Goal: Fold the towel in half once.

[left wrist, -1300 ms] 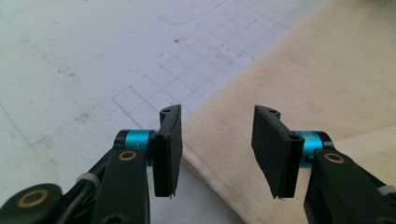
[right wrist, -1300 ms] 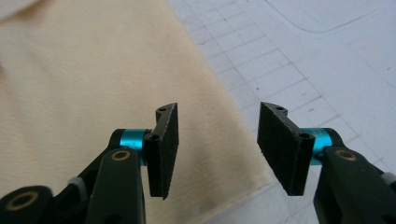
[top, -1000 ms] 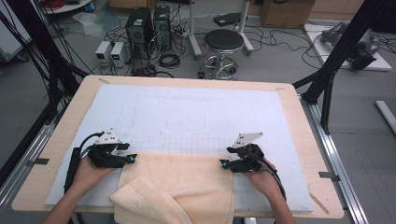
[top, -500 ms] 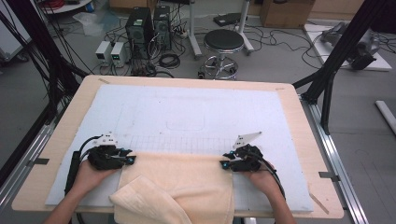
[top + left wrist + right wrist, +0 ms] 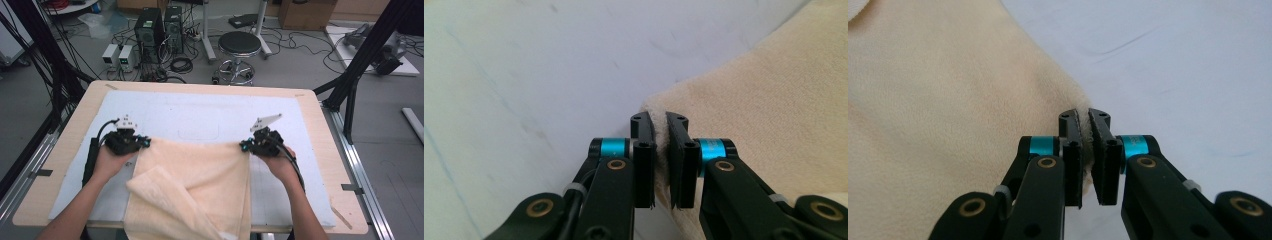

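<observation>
Both forearms reach in from the table's near edge. The left gripper [image 5: 145, 143] and right gripper [image 5: 244, 146] have just closed, each of the 2 pinching fabric.

The high view looks forward and down from above the person's side, taking in the whole surface [image 5: 310, 115] and the floor beyond it. The left gripper view sits just behind the left claw [image 5: 659, 125], looking closely along its jaws at a corner of the towel [image 5: 774, 110]. The right gripper view rides likewise on the right claw [image 5: 1084, 120], very near the towel's other far corner. All three share the towel's far edge and the white mat [image 5: 200, 115].
</observation>
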